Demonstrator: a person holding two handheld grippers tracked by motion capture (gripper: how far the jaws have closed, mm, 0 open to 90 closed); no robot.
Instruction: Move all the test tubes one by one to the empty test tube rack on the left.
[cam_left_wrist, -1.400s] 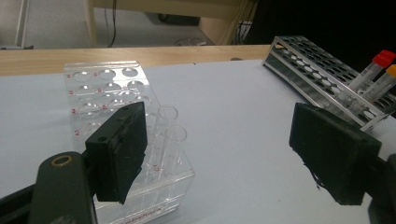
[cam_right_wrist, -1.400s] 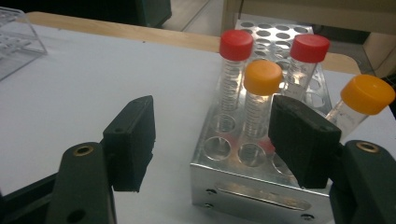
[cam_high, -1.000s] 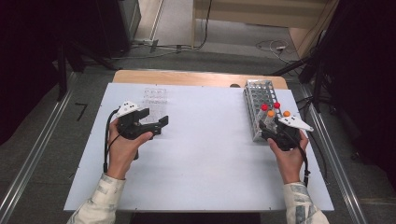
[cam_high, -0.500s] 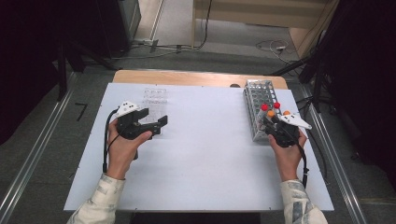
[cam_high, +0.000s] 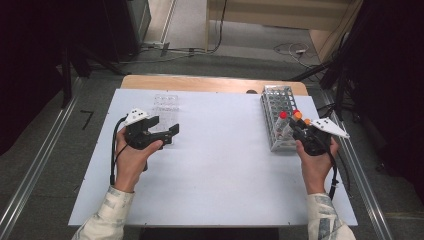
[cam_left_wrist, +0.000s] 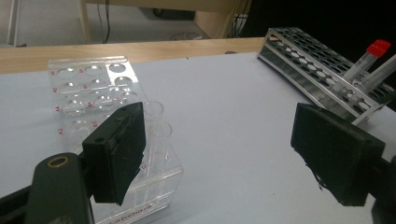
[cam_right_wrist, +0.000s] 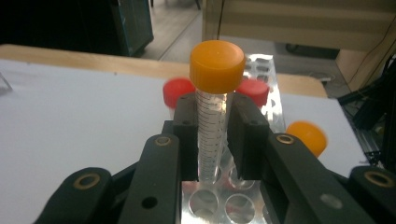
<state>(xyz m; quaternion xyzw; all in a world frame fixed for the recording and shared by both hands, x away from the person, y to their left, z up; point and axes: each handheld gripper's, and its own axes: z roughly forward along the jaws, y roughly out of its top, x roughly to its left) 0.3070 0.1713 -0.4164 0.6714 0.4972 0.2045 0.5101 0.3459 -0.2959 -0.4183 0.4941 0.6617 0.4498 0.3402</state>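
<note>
My right gripper (cam_right_wrist: 215, 140) is shut on a clear graduated tube with an orange cap (cam_right_wrist: 216, 65); its jaws have just been closing and the pads press on the tube. The tube stands upright over the near end of the metal tube rack (cam_right_wrist: 224, 203). In the high view the right gripper (cam_high: 296, 126) sits at the front of the metal tube rack (cam_high: 277, 102), the orange cap (cam_high: 298, 115) above it. My left gripper (cam_high: 167, 132) is open with nothing between its fingers, right beside a clear acrylic rack (cam_left_wrist: 93, 88).
Two red-capped tubes (cam_right_wrist: 176, 91) (cam_right_wrist: 254, 91) and another orange-capped tube (cam_right_wrist: 306, 135) stand in the metal rack near the held tube. Clear uncapped tubes (cam_left_wrist: 159, 133) sit in the acrylic rack's near corner. The white table top (cam_high: 225, 165) ends in a wooden strip (cam_high: 210, 84).
The right jaws have shut on the orange-capped tube and the right hand has risen a little. The left hand and its gripper have stayed where they were.
</note>
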